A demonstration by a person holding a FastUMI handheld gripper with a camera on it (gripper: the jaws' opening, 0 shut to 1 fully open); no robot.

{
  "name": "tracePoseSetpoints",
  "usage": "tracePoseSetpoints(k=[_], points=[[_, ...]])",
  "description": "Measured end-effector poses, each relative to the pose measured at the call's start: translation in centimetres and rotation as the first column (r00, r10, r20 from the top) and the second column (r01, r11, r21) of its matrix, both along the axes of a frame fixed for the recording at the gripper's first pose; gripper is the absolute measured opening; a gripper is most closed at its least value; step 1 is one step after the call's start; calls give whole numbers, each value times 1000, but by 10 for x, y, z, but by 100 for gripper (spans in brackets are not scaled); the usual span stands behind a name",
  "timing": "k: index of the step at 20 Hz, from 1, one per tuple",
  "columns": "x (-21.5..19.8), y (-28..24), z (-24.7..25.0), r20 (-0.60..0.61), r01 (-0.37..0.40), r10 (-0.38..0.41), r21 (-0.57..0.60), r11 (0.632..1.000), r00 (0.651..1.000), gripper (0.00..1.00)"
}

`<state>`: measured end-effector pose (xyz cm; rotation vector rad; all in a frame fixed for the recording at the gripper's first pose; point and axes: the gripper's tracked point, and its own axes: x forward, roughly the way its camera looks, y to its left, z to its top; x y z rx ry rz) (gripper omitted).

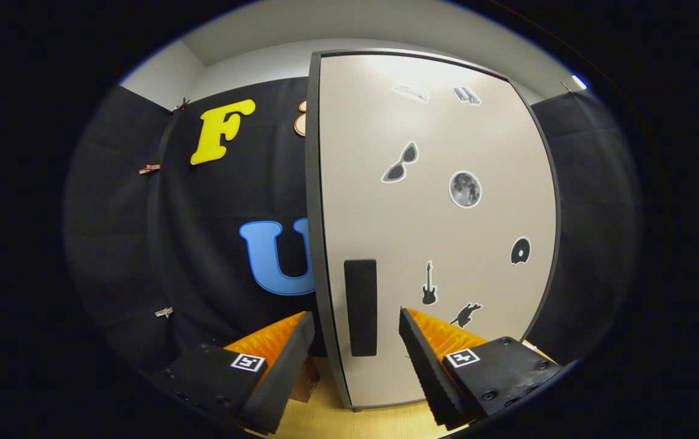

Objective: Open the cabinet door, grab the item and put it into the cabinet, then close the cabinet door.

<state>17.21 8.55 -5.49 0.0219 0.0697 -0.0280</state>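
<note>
A tall cabinet stands just ahead of me, its pale door (435, 231) framed in dark grey and dotted with small stickers. The door looks shut. A dark upright handle (360, 306) sits near the door's left edge, low down. My gripper (357, 332) is open, and the handle lies between the two fingertips, a little beyond them. Neither finger touches it as far as I can see. Nothing is held.
The cabinet rests on a light wooden tabletop (355, 421). A small brown object (305, 381) peeks out behind the left finger, by the cabinet's left foot. Black cloth walls (203, 244) close off the space to the left and right of the cabinet.
</note>
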Motion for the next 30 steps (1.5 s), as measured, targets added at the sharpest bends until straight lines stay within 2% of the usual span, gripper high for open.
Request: tracePoseSetpoints(k=[4, 9, 10, 11, 13, 14, 15, 16, 17, 18, 25, 30], points=[[29, -4, -18, -39, 14, -14, 2, 1000, 999, 84], [44, -11, -29, -53, 47, -48, -19, 999, 997, 82], [47, -9, -30, -52, 45, -46, -17, 999, 998, 49], [48, -8, -31, -55, 47, -49, -21, 999, 997, 43], [45, -9, -38, -58, 60, -61, -30, 998, 996, 45], [52, -10, -33, -52, 57, -59, -31, 998, 997, 34], [48, -11, -33, -54, 56, -57, -30, 998, 997, 33], [48, -11, -33, -54, 56, -57, -32, 998, 997, 24], [44, -16, -31, -57, 53, -55, -27, 998, 997, 24], [47, -12, -34, -60, 51, -53, -34, 998, 997, 11], [30, -13, -31, -55, 16, -17, -1, 1000, 998, 11], [10, -19, -29, -52, -36, 37, 3, 999, 998, 11]])
